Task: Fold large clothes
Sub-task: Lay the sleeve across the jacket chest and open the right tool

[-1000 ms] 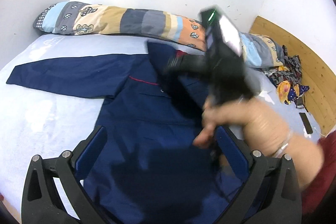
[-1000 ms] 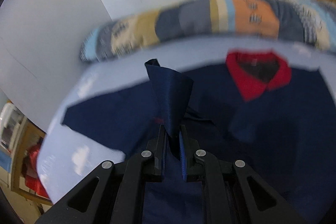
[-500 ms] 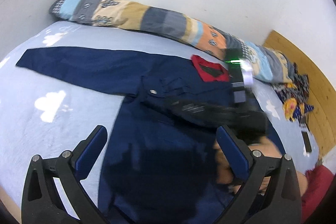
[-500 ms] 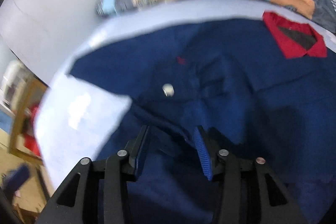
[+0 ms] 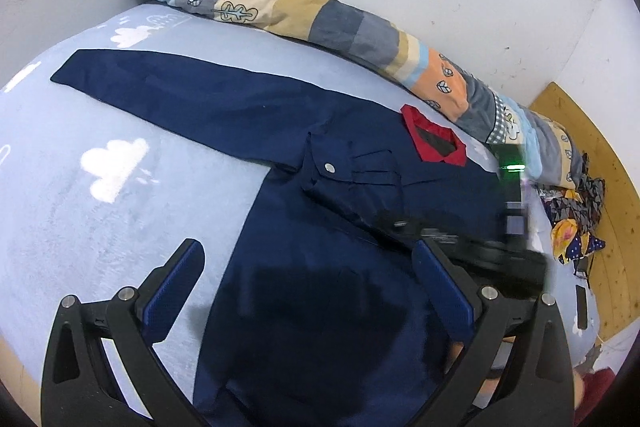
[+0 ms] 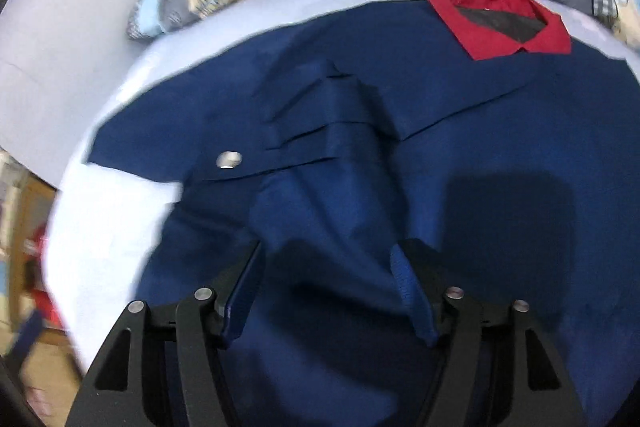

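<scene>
Jacket [image 5: 320,227], navy with a red collar [image 5: 434,141], lies spread flat on the bed [image 5: 80,187], one sleeve [image 5: 180,99] stretched out toward the wall. From the left wrist, the left tongs [image 5: 308,275] gape wide above the hem, holding nothing; a good next fold probably means pinching that outstretched sleeve near its cuff and laying it across the chest without dragging the body. From the right wrist, the right tongs [image 6: 324,287] stand parted over the folded-in sleeve [image 6: 332,155], apparently clear of it.

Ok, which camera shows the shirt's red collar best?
The right wrist view: the red collar sits large and unobstructed at the top of the navy shirt. The left wrist view shows it smaller and farther off.
</scene>
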The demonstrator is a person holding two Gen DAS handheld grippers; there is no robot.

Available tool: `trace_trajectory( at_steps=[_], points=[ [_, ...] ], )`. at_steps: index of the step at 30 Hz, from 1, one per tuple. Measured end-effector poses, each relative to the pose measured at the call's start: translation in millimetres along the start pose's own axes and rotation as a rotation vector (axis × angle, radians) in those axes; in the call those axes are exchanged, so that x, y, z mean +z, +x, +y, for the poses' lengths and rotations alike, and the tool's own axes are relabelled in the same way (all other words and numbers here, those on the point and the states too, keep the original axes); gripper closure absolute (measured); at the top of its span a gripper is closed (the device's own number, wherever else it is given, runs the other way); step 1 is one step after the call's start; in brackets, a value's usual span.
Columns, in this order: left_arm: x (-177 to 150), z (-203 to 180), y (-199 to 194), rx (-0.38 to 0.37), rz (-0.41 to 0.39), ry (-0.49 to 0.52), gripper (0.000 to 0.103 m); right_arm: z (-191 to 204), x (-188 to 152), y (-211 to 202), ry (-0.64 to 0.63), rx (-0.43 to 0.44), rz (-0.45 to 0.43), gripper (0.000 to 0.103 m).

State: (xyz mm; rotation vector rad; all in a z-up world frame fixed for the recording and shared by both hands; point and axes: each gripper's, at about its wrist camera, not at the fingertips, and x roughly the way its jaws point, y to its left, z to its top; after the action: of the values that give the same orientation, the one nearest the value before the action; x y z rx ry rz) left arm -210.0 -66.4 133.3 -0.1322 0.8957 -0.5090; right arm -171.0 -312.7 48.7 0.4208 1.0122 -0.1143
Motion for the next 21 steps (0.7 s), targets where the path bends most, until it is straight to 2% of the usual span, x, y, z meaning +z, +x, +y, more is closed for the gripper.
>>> trace_trajectory(
  at_steps=[2, 5, 9, 11, 14, 16, 17, 19, 21],
  points=[
    [0, -4, 0, 0.000, -0.001, 0.008, 0.000, -5, -6, -32, 0.005, 0.047, -0.051, 0.036],
    [-2, -11, 1, -0.001, 0.001, 0.026, 0.000, -24, -16, -77, 0.014, 0.055, -0.104, 0.036],
    [-8, -23, 9, 0.015, 0.028, 0.059, 0.000, -72, -28, -130, 0.050, 0.005, -0.174, 0.036],
    [-11, -31, 13, 0.023, 0.040, 0.081, 0.000, -105, -41, -152, 0.119, -0.016, -0.220, 0.035],
    [-17, -41, 18, 0.041, 0.052, 0.105, 0.000, -148, -57, -164, 0.238, 0.015, -0.274, 0.034],
    [-20, -47, 24, 0.044, 0.073, 0.107, 0.000, -168, -59, -162, 0.339, 0.016, -0.276, 0.035],
    [-22, -50, 28, 0.048, 0.086, 0.105, 0.000, -173, -58, -161, 0.378, 0.028, -0.274, 0.035],
    [-24, -56, 32, 0.055, 0.100, 0.107, 0.000, -179, -51, -162, 0.431, 0.111, -0.292, 0.035],
    [-26, -63, 33, 0.070, 0.098, 0.121, 0.000, -177, -47, -166, 0.434, 0.129, -0.308, 0.035]
  ],
)
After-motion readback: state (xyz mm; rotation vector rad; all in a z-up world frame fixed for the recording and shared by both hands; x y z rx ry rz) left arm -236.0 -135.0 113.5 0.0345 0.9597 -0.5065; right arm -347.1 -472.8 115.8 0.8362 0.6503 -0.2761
